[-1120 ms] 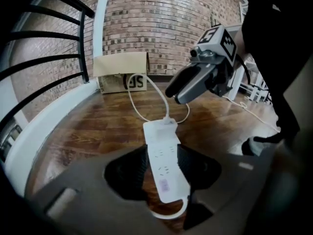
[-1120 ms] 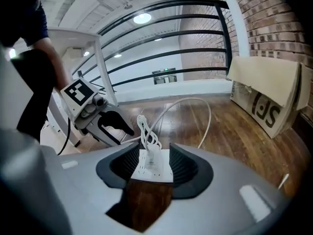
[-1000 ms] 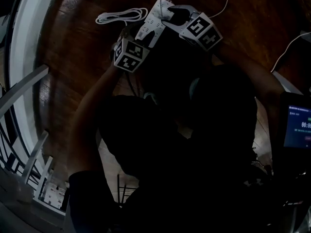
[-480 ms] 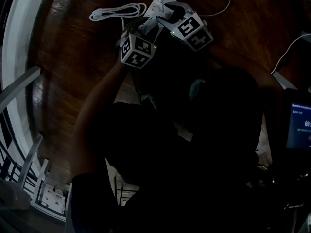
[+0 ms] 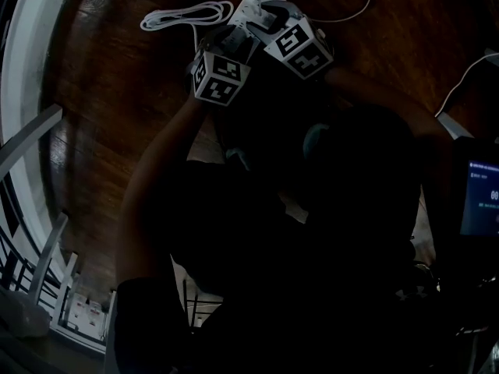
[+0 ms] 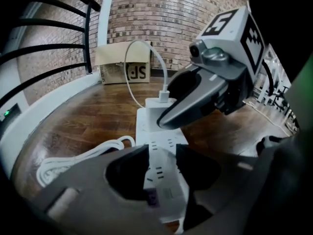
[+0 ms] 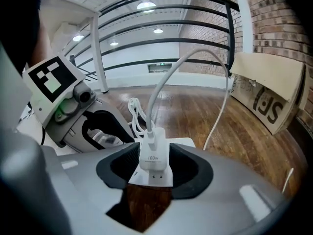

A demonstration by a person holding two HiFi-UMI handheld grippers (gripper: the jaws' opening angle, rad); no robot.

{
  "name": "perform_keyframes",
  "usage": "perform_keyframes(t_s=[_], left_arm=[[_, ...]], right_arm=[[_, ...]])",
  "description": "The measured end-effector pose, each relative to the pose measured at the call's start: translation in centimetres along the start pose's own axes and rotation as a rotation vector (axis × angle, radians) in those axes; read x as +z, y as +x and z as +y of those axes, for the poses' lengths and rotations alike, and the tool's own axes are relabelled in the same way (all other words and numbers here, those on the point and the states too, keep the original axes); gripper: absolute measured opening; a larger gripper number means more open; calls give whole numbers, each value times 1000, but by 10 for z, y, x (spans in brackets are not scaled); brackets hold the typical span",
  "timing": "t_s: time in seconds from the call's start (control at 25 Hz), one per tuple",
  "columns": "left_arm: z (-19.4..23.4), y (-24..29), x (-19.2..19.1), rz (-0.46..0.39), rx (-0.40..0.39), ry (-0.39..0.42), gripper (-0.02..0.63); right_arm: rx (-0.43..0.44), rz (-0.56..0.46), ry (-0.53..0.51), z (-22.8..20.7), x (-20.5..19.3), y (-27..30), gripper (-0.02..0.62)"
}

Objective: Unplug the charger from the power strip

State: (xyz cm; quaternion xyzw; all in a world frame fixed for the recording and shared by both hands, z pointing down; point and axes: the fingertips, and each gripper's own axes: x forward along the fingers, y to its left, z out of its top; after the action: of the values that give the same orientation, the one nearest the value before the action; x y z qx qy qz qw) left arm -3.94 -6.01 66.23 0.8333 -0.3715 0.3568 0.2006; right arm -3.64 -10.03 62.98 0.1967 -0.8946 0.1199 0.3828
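A white power strip (image 5: 249, 5) lies on the dark wood floor at the top of the head view. My left gripper (image 6: 161, 166) straddles its near end (image 6: 164, 137). Its jaws have just been closing, and both pads sit against the strip's sides. A white charger (image 7: 154, 156) marked 100W stands plugged into the far end, with a white cable (image 7: 166, 89) arching up from it. My right gripper (image 7: 154, 166) has just closed further, and its pads meet the charger's two sides. In the head view the right gripper (image 5: 269, 12) hides the charger, close beside the left gripper (image 5: 234, 41).
The strip's own cord lies coiled (image 5: 183, 14) on the floor to the left. A cardboard box (image 6: 124, 67) leans on the brick wall beyond the strip. A black curved railing (image 6: 49, 48) runs along the left. A lit screen (image 5: 477, 197) stands at the right.
Both grippers have come down onto the strip and moved closer together. The right one now covers the strip's far end and the left one covers more of its near end.
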Motion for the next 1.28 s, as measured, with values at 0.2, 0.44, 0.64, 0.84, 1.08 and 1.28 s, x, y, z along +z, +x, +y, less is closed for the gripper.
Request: perform_keyframes(t_s=[0.2, 0.44, 0.64, 0.84, 1.08, 1.28], left_arm=[[0, 1, -2, -25, 20, -24, 176], [0, 1, -4, 0, 48, -43, 172], [-1, 0, -2, 1, 60, -45, 167], [-1, 0, -5, 1, 64, -47, 167], [0, 1, -8, 17, 77, -52, 164], [-3, 2, -7, 30, 67, -41, 166]], right_arm=[[-12, 4, 30, -2, -9, 2, 189], [-29, -16, -1, -1, -3, 2, 183], [-44, -20, 1, -3, -2, 0, 156], [-43, -13, -24, -1, -4, 2, 146], [-54, -4, -31, 1, -6, 4, 143], [-63, 22, -23, 0, -6, 1, 143]])
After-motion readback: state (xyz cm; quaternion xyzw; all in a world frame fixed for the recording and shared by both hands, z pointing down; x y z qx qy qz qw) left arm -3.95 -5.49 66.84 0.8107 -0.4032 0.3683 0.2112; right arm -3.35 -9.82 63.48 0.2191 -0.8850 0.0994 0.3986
